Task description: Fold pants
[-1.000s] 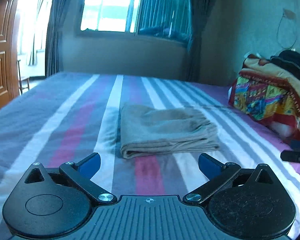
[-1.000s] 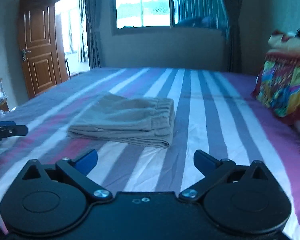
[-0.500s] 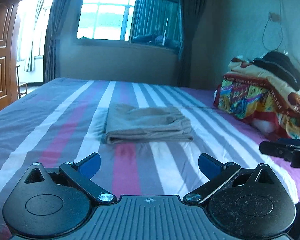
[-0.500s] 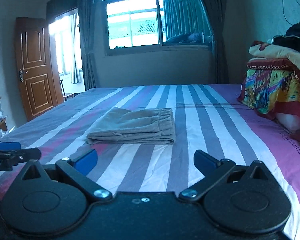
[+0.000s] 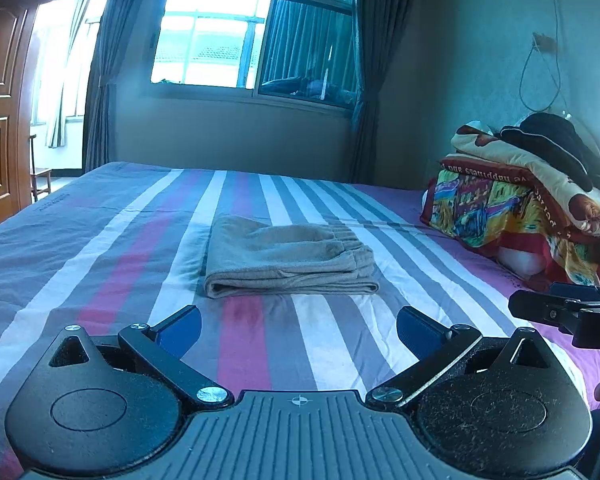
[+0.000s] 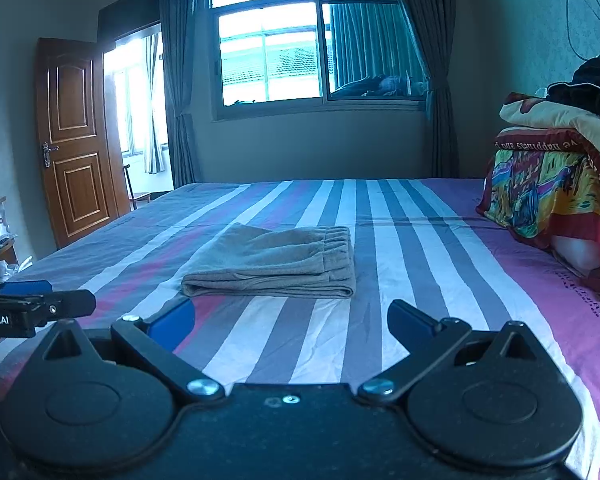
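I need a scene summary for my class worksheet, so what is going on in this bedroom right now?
A person holds a two-finger gripper in each hand above a striped bed. The grey-brown pants lie folded into a neat rectangle in the middle of the bed, elastic waistband toward the right. Neither gripper touches them: the left gripper and the right gripper are both open, empty and short of the pants. A pile of colourful blankets sits at the bed's right side. The folding looks finished.

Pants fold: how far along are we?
Looks done: the pants lie in a flat stack on the striped bed, waistband on the right. In hand: nothing; left claw and right claw are open, short of the cloth. Left: nothing visible, perhaps a tidy.
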Tool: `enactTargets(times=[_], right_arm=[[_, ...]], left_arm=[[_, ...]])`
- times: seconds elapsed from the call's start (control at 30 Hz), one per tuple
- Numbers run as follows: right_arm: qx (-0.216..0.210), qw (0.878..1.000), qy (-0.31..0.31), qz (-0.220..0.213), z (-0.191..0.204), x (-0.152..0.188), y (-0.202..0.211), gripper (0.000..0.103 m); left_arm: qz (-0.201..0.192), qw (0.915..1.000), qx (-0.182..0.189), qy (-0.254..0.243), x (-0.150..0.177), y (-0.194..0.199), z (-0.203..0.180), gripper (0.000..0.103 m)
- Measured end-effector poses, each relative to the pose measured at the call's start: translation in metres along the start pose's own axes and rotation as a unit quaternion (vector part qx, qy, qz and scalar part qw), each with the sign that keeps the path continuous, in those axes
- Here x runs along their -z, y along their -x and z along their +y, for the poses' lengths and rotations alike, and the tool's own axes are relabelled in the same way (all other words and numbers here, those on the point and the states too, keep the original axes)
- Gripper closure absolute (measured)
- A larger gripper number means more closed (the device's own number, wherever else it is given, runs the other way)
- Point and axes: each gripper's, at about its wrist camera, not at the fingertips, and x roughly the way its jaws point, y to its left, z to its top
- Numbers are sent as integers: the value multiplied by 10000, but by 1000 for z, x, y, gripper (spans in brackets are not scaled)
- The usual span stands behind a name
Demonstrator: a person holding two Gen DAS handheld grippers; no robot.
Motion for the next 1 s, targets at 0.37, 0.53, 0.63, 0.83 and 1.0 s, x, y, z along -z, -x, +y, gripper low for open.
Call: enactTargets(times=[0.37, 0.53, 0.63, 0.83, 1.0], right_arm=[[-17, 10000, -41, 10, -1, 1, 0, 0], [-39, 10000, -83, -4, -1, -1, 2, 0], [-40, 10000, -69, -29, 0, -3, 4, 0], [-34, 10000, -49, -6, 1, -1, 4, 0], [-43, 10000, -56, -5, 2, -1, 4, 0]], left_arm=[[-13, 10000, 23, 5, -1, 0, 2, 0], [7, 10000, 38, -16, -1, 1, 1, 0], [-4, 10000, 63, -17, -1, 1, 1, 0], [-11, 10000, 74, -25, -1, 0, 2, 0], [-12, 10000, 90, -21, 0, 1, 2, 0]])
